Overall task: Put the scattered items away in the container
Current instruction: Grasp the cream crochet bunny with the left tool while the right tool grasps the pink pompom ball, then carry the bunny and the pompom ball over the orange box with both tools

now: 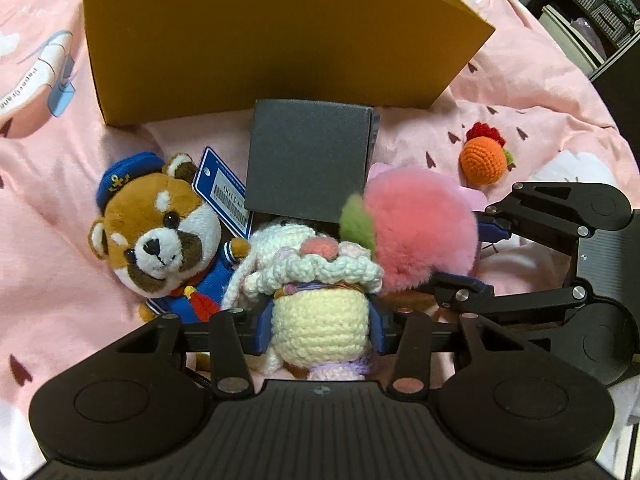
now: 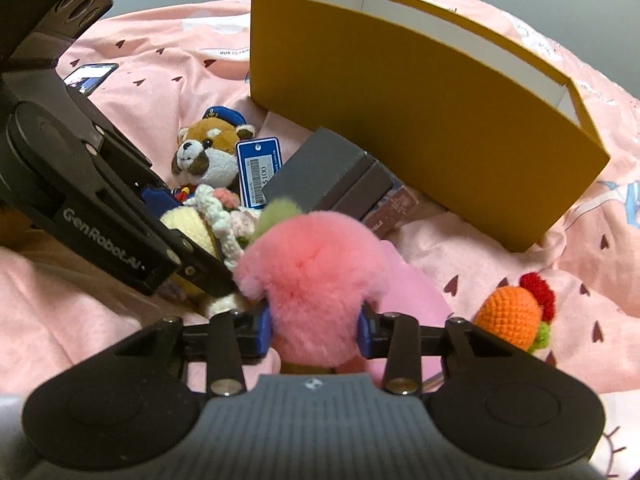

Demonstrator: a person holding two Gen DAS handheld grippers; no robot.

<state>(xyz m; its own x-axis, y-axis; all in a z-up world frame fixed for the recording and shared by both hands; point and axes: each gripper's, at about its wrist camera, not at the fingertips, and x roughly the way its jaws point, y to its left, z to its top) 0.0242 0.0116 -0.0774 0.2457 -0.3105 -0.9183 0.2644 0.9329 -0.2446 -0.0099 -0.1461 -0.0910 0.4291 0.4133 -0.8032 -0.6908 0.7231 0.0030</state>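
My left gripper (image 1: 320,330) is shut on a cream crochet doll (image 1: 320,320) with a white frilly top, low over the pink bedspread. My right gripper (image 2: 314,330) is shut on a fluffy pink peach plush (image 2: 312,276) with a green leaf; it also shows in the left wrist view (image 1: 420,236). The two grippers are side by side, the right gripper (image 1: 480,248) just right of the doll. The yellow open box (image 2: 440,120) stands behind the toys, also in the left wrist view (image 1: 260,40).
A red panda plush (image 1: 160,232) in a blue sailor outfit with a blue price tag (image 1: 224,192) lies at the left. A dark grey box (image 1: 308,160) lies in front of the yellow box. An orange crochet fruit (image 1: 482,162) lies to the right. A phone (image 2: 90,76) lies far left.
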